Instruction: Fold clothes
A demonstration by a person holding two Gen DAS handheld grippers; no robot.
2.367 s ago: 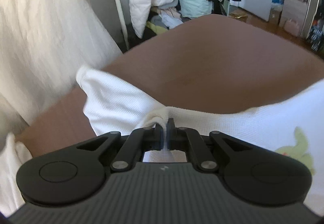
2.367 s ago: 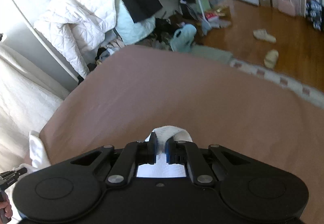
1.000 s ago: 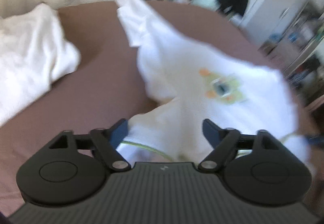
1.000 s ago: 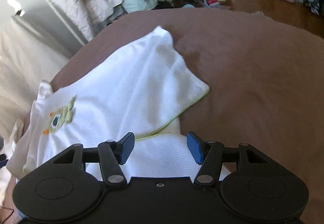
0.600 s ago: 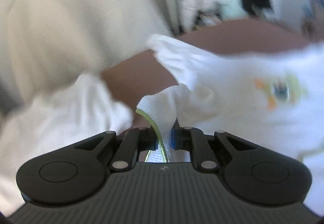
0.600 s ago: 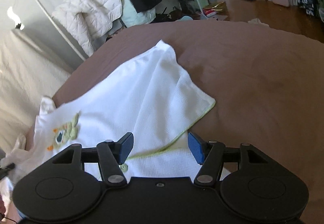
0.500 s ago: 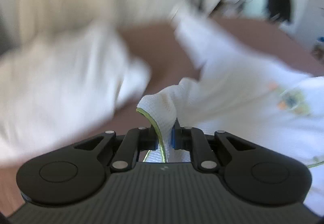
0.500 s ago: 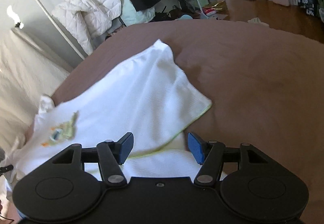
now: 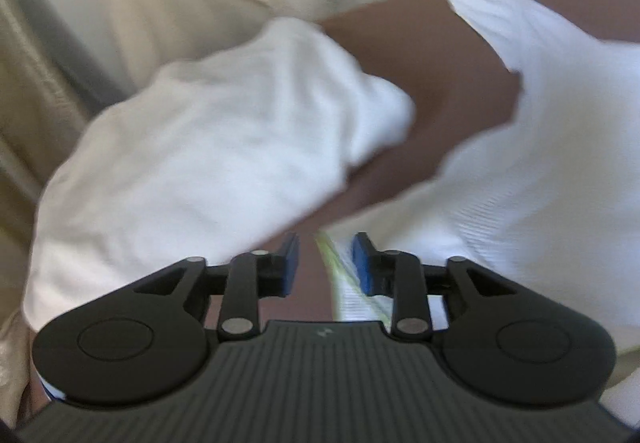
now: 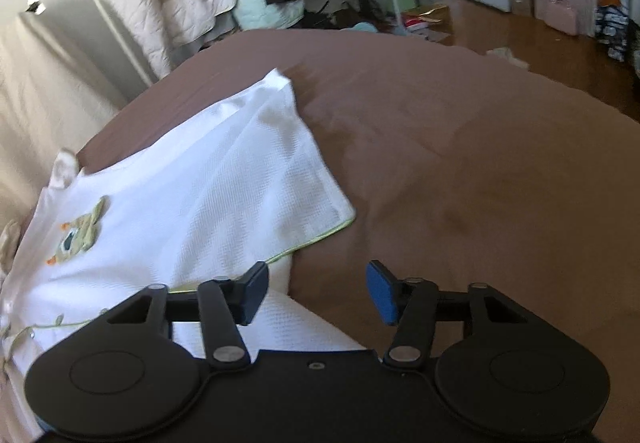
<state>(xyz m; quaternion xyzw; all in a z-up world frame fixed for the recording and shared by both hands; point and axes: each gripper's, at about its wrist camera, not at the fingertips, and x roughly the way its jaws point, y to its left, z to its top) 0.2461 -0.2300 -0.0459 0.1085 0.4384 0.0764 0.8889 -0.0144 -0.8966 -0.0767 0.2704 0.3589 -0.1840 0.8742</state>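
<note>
Left wrist view, blurred: the left gripper [image 9: 325, 263] hangs over the brown bed [image 9: 420, 55], jaws opening, the shirt [image 9: 532, 147]'s green-trimmed edge loose between the pads, not pinched. A white bundle [image 9: 208, 155] lies just left.

Right wrist view: the right gripper [image 10: 318, 293] is spread and closing over bare bed [image 10: 460, 147], holding nothing; the shirt [image 10: 208, 195] lies flat to its left.
</note>
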